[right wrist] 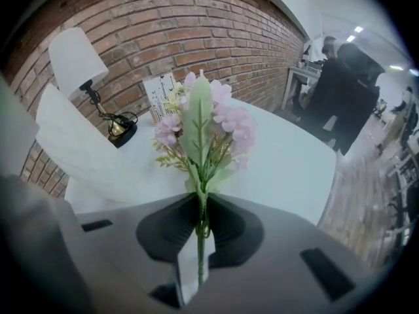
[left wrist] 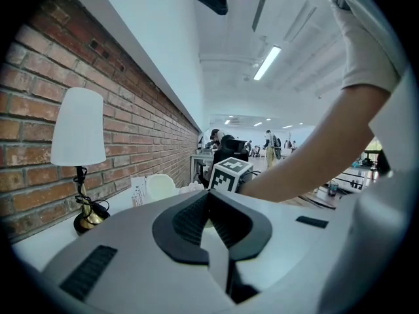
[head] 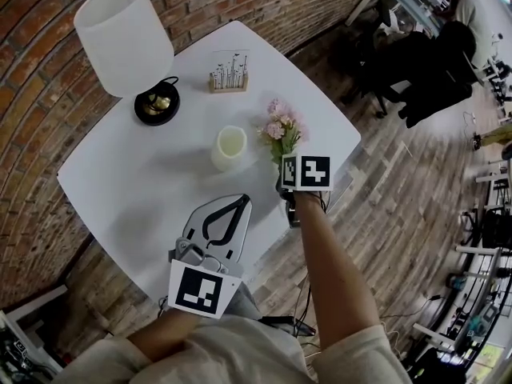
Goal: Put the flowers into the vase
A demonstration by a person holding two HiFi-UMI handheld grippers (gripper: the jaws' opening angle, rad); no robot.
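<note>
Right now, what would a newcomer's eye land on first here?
The pink flowers, stem pinched in the right gripper over the white table. Next, the cream vase just beside them, and the white-shaded lamp at the brick wall.
</note>
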